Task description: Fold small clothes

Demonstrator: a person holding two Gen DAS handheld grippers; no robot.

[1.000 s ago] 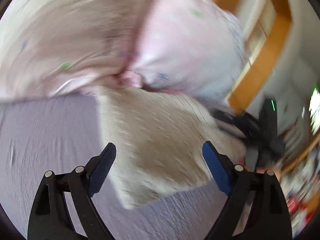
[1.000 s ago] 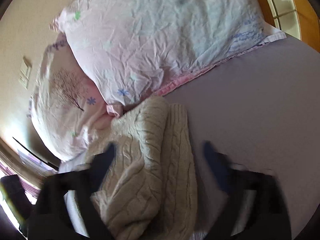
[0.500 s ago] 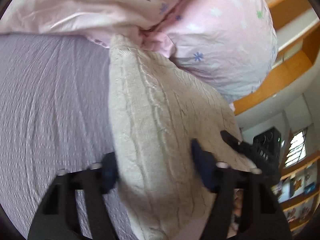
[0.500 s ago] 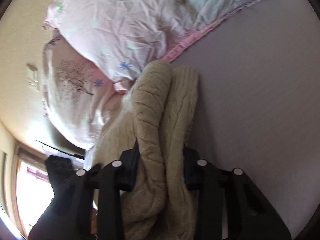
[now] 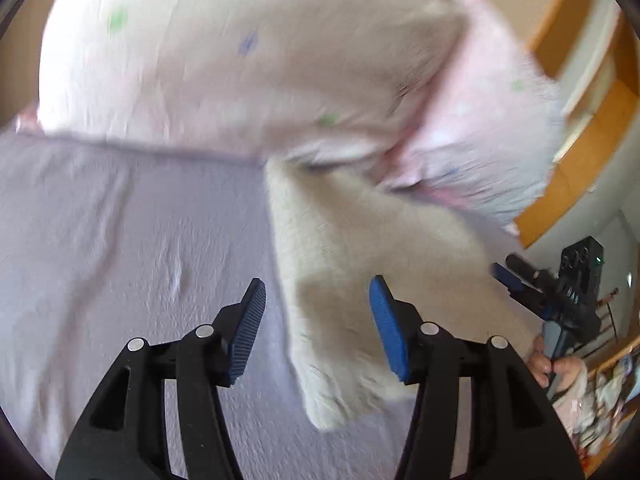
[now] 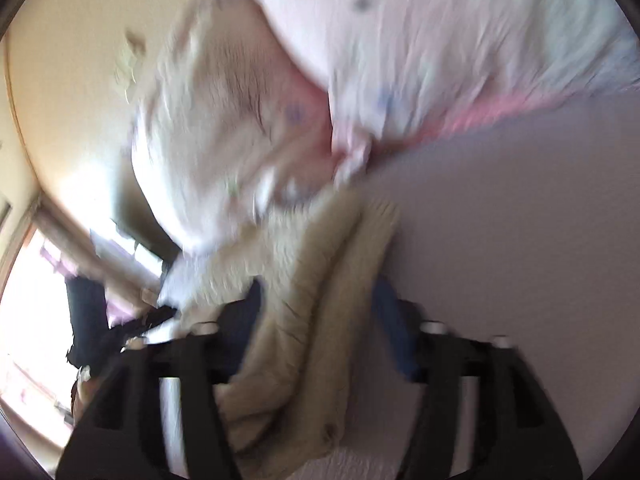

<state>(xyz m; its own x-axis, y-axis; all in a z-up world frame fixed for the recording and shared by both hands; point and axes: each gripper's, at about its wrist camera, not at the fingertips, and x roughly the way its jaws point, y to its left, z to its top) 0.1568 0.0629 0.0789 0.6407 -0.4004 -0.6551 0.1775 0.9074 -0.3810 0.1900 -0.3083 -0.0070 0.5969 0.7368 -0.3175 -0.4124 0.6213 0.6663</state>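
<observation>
The beige knit sweater [image 5: 360, 280] lies on the lilac bed sheet [image 5: 120, 248], folded into a long bundle. In the left wrist view it runs from the pillows at about 12 o'clock down to a rounded end near 6 o'clock. Its far end touches the 2 pink pillows [image 5: 240, 60], which fill the top of the view from 10 to 2 o'clock.

The left gripper [image 5: 316, 320] is spread wide, and its 2 blue pads [image 5: 386, 328] stand apart. The near part of the sweater shows between them, closer to the pad at 3 o'clock; the pad at 9 o'clock is over bare sheet. The picture is blurred, so I cannot tell if any pad touches the knit. At about 4 o'clock, beyond the sweater, the right gripper [image 5: 516, 280] is seen, with a hand [image 5: 560, 368] on its handle.

In the right wrist view the right gripper [image 6: 320, 312] is also spread. The thick folds of the sweater [image 6: 320, 300] run up between its fingers toward 12 o'clock, and they lie nearer the finger at 9 o'clock. The finger at 3 o'clock is over the sheet [image 6: 520, 220]. This view is much blurred, so contact is not clear. The pillows [image 6: 400, 60] lie at 11 to 2 o'clock, just behind the top of the sweater.
</observation>
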